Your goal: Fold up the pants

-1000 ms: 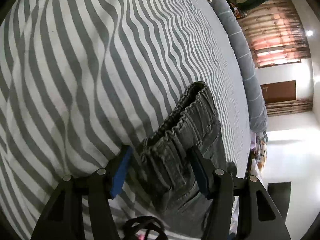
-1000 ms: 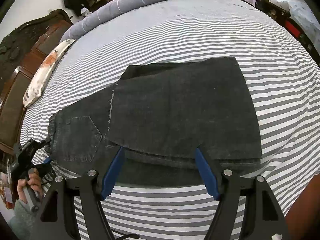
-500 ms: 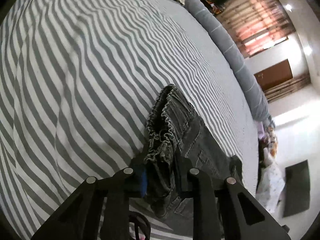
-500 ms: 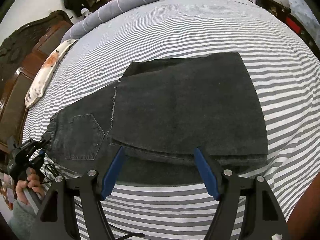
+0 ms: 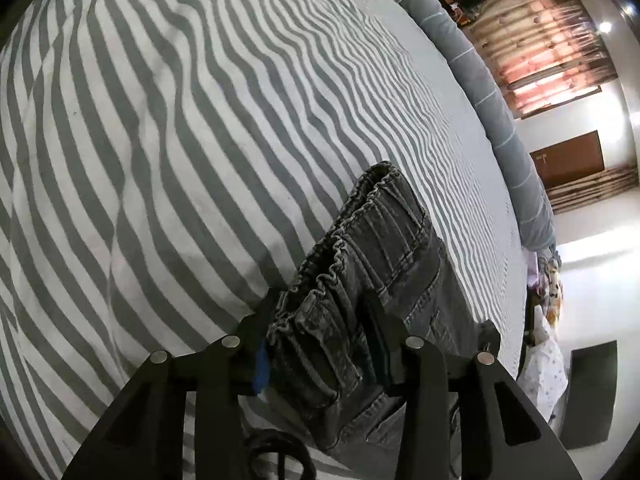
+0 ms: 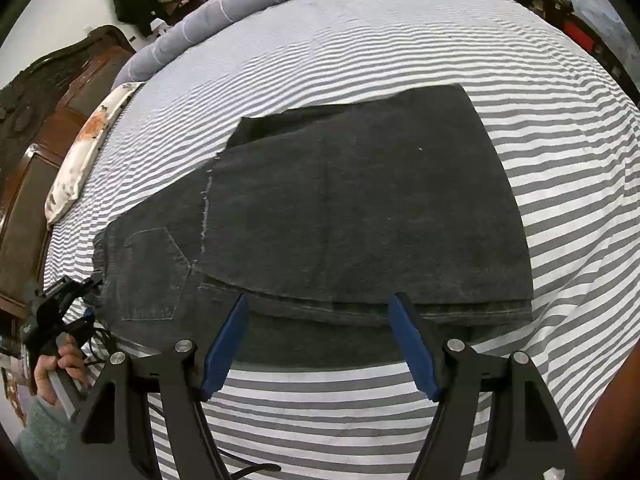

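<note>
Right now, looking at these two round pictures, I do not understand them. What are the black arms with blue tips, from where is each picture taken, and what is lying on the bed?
There is no robot here. A person holds a pair of hand tongs in each hand, and a wide-angle camera on each pair looks forward along its two fingers.

The left wrist picture shows the left tongs. Their jaws were closing and have just opened a little again, yet they seem to pinch the gathered waistband of the dark grey pants.

The right wrist picture shows the right tongs, open, at the near edge of the pants and gripping nothing. There the pants lie already folded on the striped bed cover. At the far left, the person's hand holds the left tongs.
</note>
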`<action>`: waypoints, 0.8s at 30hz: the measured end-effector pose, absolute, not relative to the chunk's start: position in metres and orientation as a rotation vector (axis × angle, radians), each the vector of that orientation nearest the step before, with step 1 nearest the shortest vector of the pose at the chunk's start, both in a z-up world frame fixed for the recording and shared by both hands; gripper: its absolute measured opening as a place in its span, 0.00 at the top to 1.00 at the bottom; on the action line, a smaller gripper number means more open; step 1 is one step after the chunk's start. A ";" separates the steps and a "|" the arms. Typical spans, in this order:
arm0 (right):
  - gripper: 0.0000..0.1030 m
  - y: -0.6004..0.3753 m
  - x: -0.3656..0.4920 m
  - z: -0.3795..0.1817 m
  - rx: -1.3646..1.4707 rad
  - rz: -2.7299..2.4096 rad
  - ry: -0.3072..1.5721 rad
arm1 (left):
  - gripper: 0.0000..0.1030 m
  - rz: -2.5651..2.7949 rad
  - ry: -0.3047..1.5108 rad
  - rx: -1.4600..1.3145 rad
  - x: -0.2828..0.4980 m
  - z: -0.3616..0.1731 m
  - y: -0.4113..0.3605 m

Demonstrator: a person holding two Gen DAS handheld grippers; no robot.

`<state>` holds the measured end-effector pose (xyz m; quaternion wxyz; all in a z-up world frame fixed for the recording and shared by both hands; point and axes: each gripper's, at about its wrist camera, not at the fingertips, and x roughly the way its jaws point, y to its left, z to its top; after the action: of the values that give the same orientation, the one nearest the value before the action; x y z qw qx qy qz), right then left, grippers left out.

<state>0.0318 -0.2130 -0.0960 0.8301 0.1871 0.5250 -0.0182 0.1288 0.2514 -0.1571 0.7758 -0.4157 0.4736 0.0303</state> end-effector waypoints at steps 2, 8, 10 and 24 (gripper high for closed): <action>0.32 -0.215 0.032 -0.098 0.406 -0.046 1.115 | 0.79 0.054 1.006 -0.862 0.126 -0.150 0.247; 0.32 -0.238 0.023 -0.091 0.461 -0.051 1.071 | 0.82 0.010 0.939 -0.788 0.121 -0.097 0.218; 0.32 -0.248 0.018 -0.087 0.485 -0.058 1.052 | 0.82 -0.056 0.909 -0.735 0.122 -0.067 0.194; 0.32 -0.338 -0.023 -0.077 0.683 -0.125 0.942 | 0.82 -0.502 0.922 -0.462 0.143 0.023 -0.044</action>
<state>-0.0230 -0.3381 -0.0765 0.8337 0.3224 0.4444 -0.0591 0.1427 -0.0438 0.0227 0.8401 -0.2187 0.4360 -0.2375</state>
